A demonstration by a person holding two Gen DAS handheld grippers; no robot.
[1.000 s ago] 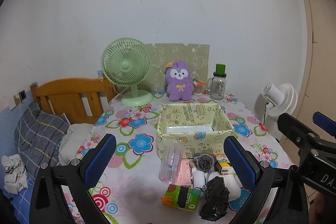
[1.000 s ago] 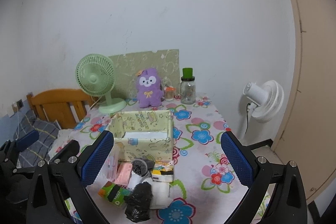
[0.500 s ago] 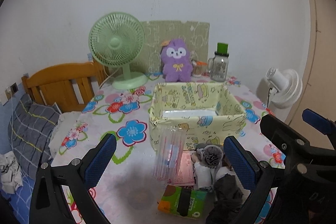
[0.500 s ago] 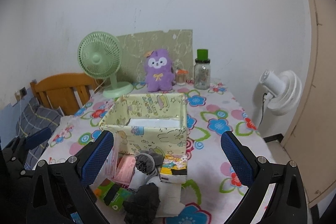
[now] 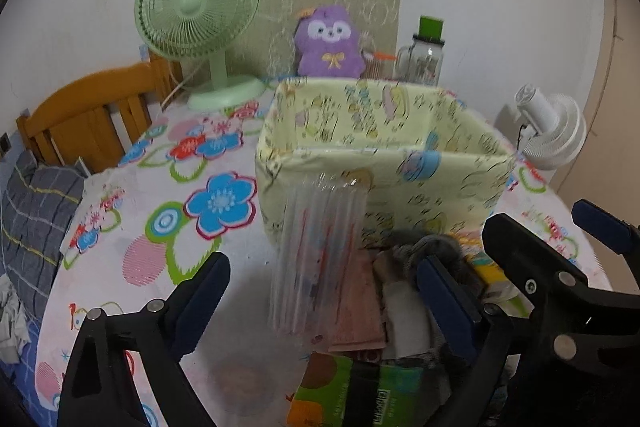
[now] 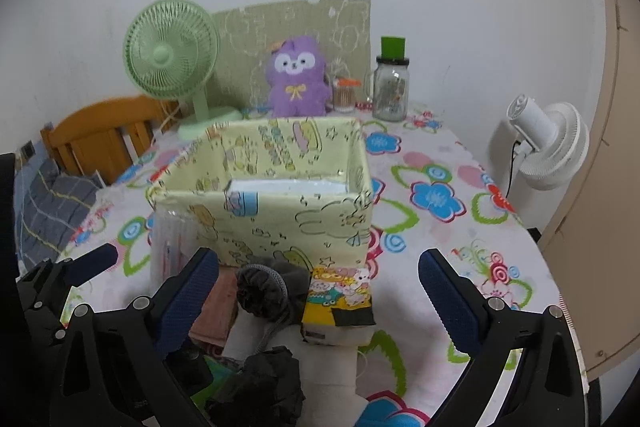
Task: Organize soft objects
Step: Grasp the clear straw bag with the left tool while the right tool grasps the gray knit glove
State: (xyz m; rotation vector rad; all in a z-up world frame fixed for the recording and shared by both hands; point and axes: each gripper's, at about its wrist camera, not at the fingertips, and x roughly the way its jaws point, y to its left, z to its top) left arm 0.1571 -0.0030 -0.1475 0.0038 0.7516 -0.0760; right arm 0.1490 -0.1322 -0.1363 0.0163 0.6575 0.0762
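While nothing's been picked up yet, looks like the approach step: both tools angled down at the heap of soft stuff sitting just in front of the yellow-green cartoon-print box (image 6: 280, 211) on the flowery tablecloth (image 6: 436, 195). Left gripper (image 5: 320, 291) wide apart but closing a bit, with the clear ribbed plastic pack (image 5: 320, 259) standing between the pads, not touched as far as can be told. Right gripper (image 6: 320, 287) spread wide too, nothing clamped, framing the grey rolled sock (image 6: 260, 291) and the yellow cartoon tissue pack (image 6: 340, 299). Also in the heap: a pink folded cloth (image 5: 356, 303) lying under the clear pack, a white roll (image 6: 332, 367), a crumpled black bag (image 6: 264, 383) nearest the camera, and a green packet (image 5: 360, 387) at the bottom edge. Box looks pretty much empty, just a white liner showing at the bottom, so basically at the very start. Next move probably calls for dropping onto one item and squeezing gently, then lifting over the near wall of the box. Worth watching the crowding, since both tools sit close together over the same pile. Purple plush (image 6: 298, 79), green desk fan (image 6: 172, 63) and glass jar (image 6: 390, 87) parked at the back, well apart from the action.
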